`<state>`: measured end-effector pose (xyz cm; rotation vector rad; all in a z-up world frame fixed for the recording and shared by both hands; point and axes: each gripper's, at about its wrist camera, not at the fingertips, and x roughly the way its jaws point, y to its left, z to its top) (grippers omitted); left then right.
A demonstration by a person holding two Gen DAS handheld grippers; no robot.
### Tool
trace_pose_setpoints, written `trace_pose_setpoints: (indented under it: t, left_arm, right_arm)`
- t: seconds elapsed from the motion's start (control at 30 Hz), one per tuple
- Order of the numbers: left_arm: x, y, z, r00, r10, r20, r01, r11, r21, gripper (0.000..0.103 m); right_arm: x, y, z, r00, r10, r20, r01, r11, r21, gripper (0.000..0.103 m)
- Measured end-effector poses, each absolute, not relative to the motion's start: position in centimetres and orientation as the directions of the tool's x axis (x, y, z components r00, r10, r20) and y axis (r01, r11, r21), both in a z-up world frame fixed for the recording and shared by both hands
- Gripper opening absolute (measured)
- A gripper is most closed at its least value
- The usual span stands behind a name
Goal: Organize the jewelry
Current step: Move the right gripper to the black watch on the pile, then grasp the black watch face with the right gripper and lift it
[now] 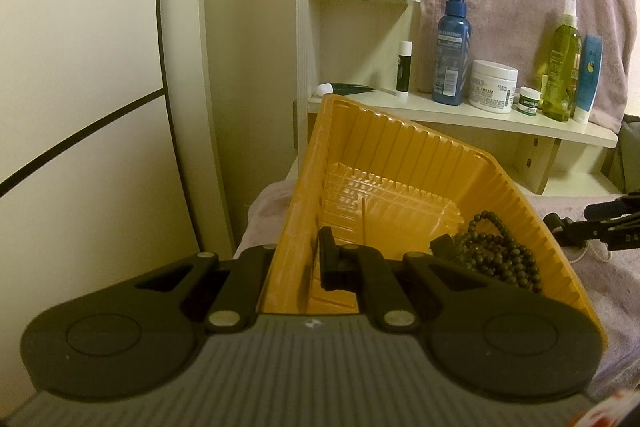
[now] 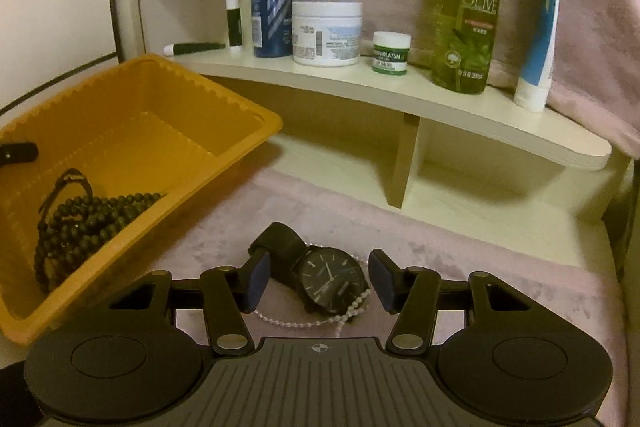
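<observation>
Left gripper [image 1: 298, 261] is clamped on the wall of the tilted tray [image 1: 400, 155], beads [image 1: 496, 251] piled in its low corner. Right gripper [image 2: 318, 281] hangs wide open around the watch [image 2: 332, 277] on the cloth [image 2: 500, 267], pearls [image 2: 344, 311] touching it.

Both views are dim and warm, with a yellowish cast over the cream walls and a little grain. Light falls from above and in front: the curved cream wooden shelf [image 2: 400, 95] throws a soft shadow beneath itself, and the ribbed orange plastic tray [image 2: 140, 131] shades the mauve plush cloth [image 2: 460, 255] beside it. A small glare spot sits on the tall green olive-oil bottle [image 2: 468, 11]. Fisheye bending curves straight edges, corners vignette black, and the nearest gripper parts look soft.
</observation>
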<state>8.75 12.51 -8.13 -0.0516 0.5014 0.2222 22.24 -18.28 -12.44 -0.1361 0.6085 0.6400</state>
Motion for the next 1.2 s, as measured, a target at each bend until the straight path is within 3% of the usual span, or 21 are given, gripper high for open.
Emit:
trace_pose_setpoints:
  t: [0.37, 0.53, 0.67, 1.2]
  left_arm:
    - [8.9, 12.5, -8.3, 0.851, 0.202, -0.485, -0.226, 0.974, 0.008, 0.008]
    - [8.9, 12.5, -8.3, 0.851, 0.203, -0.484, -0.228, 0.974, 0.009, 0.008]
    - [8.9, 12.5, -8.3, 0.850, 0.205, -0.485, -0.228, 0.974, 0.013, 0.008]
    - [8.9, 12.5, -8.2, 0.850, 0.205, -0.485, -0.227, 0.974, 0.014, 0.008]
  right_arm:
    - [24.5, -18.6, -14.6, 0.547, 0.576, -0.607, -0.696, 0.716, 0.051, 0.056]
    - [24.9, -18.5, -14.8, 0.533, 0.606, -0.591, -0.723, 0.689, 0.054, 0.056]
    - [24.6, -18.4, -14.8, 0.545, 0.604, -0.582, -0.720, 0.692, 0.044, 0.048]
    - [21.7, -19.2, -12.0, 0.625, 0.612, -0.485, -0.632, 0.761, 0.145, 0.046]
